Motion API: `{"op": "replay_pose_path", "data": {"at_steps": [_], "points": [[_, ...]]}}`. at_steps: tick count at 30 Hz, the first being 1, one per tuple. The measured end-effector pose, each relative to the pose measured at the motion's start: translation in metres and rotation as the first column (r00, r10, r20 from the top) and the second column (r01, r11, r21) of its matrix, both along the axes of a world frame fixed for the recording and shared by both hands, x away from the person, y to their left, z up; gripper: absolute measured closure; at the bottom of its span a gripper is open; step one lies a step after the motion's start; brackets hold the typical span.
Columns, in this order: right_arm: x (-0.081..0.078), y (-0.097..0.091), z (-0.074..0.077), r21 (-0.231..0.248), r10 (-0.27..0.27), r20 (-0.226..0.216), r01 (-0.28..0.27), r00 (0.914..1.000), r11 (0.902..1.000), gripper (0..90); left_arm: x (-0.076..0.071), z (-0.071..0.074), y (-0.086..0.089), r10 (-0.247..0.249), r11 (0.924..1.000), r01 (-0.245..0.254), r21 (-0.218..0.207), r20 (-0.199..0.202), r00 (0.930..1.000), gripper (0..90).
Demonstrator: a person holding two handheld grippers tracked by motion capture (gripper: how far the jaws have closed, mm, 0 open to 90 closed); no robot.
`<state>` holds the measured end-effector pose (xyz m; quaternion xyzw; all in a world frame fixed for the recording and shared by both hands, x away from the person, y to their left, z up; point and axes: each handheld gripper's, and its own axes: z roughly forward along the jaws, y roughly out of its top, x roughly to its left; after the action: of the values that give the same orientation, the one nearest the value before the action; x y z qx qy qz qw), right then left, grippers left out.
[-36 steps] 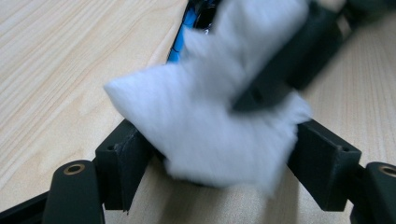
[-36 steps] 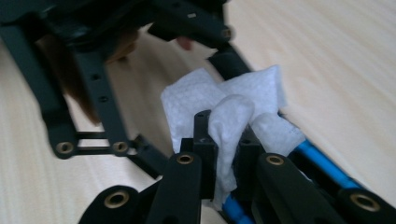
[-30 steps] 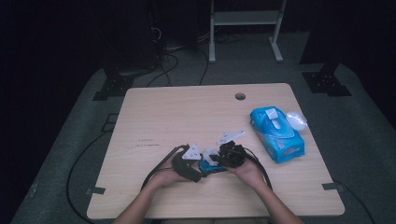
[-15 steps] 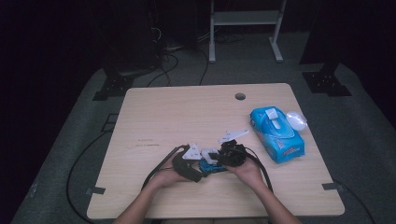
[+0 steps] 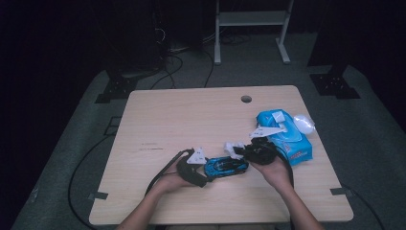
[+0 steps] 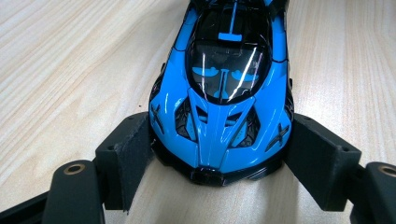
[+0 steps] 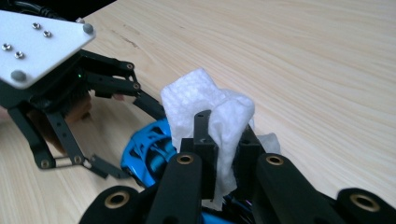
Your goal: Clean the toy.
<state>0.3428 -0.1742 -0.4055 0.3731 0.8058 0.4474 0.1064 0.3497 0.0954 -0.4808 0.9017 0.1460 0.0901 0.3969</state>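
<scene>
A blue and black toy car [image 5: 226, 166] lies on the wooden table [image 5: 191, 120] near its front edge. My left gripper [image 5: 207, 171] is shut on one end of the car [image 6: 224, 93], a black pad pressed against each side. My right gripper [image 5: 238, 150] is shut on a folded white wipe [image 5: 234, 147], held just above and to the right of the car. In the right gripper view the wipe [image 7: 210, 112] stands up between the two jaws, the car [image 7: 149, 154] lies below it, and the left gripper [image 7: 116, 135] sits beyond.
A blue pack of wet wipes [image 5: 283, 135] lies at the table's right side, with a clear plastic piece [image 5: 303, 122] beside it. A round cable hole [image 5: 246, 98] sits near the far edge. Cables trail from both grippers off the front edge.
My right gripper has moved right and slightly up with the wipe, off the car. The left gripper and the car have stayed in place.
</scene>
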Motion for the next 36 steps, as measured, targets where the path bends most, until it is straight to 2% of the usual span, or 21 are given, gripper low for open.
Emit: {"op": "replay_pose_path", "data": {"at_steps": [2,4,8,11,13,15,17,19,23,25,27,29,36], "points": [[-0.003,-0.008,0.001,0.006,0.002,-0.007,-0.002,1.0000,1.0000,83.3,0.000,0.000,0.000,-0.001,1.0000,0.001,0.000,0.000,1.0000,25.2],[-0.006,-0.012,-0.002,-0.018,0.013,-0.017,-0.013,0.9998,0.9997,83.2,0.000,0.000,0.000,-0.002,1.0000,0.002,0.004,0.002,1.0000,25.2],[-0.010,-0.013,-0.018,-0.057,0.044,-0.074,-0.048,0.9963,0.9972,83.3,0.000,0.001,-0.001,0.000,1.0000,0.000,0.009,-0.002,1.0000,25.1],[-0.013,-0.010,-0.029,-0.084,0.062,-0.102,-0.070,0.9929,0.9940,83.2,0.002,0.004,-0.001,-0.008,0.9992,0.009,0.038,-0.010,0.9999,24.9],[-0.015,-0.007,-0.036,-0.100,0.076,-0.118,-0.088,0.9901,0.9911,83.2,0.003,0.005,-0.001,-0.006,0.9995,0.007,0.031,-0.024,0.9997,24.7],[-0.017,-0.006,-0.040,-0.100,0.081,-0.115,-0.093,0.9901,0.9906,83.2,0.004,0.006,0.001,-0.009,0.9994,0.010,0.033,-0.032,0.9995,24.7],[-0.016,-0.006,-0.040,-0.096,0.077,-0.120,-0.089,0.9898,0.9914,83.2,0.004,0.007,0.002,-0.007,0.9999,0.007,0.015,-0.044,0.9990,24.5],[-0.017,-0.006,-0.040,-0.099,0.081,-0.110,-0.092,0.9906,0.9908,83.3,0.006,0.010,0.006,-0.016,0.9998,0.015,-0.015,-0.061,0.9980,24.6],[-0.018,-0.008,-0.042,-0.091,0.085,-0.101,-0.094,0.9913,0.9915,83.4,0.009,0.016,0.014,0.012,0.9975,-0.017,-0.068,-0.085,0.9963,24.6],[-0.019,-0.009,-0.044,-0.087,0.088,-0.096,-0.096,0.9915,0.9916,83.6,0.010,0.016,0.014,0.023,0.9975,-0.029,-0.065,-0.092,0.9955,25.1],[-0.020,-0.009,-0.044,-0.088,0.089,-0.091,-0.097,0.9919,0.9915,83.8,0.012,0.014,0.012,0.033,0.9973,-0.040,-0.061,-0.116,0.9927,26.0],[-0.021,-0.009,-0.044,-0.092,0.087,-0.085,-0.095,0.9926,0.9912,84.0,0.013,0.013,0.012,0.037,0.9963,-0.047,-0.072,-0.137,0.9899,26.0],[-0.025,-0.008,-0.045,-0.104,0.088,-0.058,-0.094,0.9944,0.9901,84.1,0.017,0.016,0.013,0.060,0.9906,-0.079,-0.111,-0.171,0.9835,26.5]]}}
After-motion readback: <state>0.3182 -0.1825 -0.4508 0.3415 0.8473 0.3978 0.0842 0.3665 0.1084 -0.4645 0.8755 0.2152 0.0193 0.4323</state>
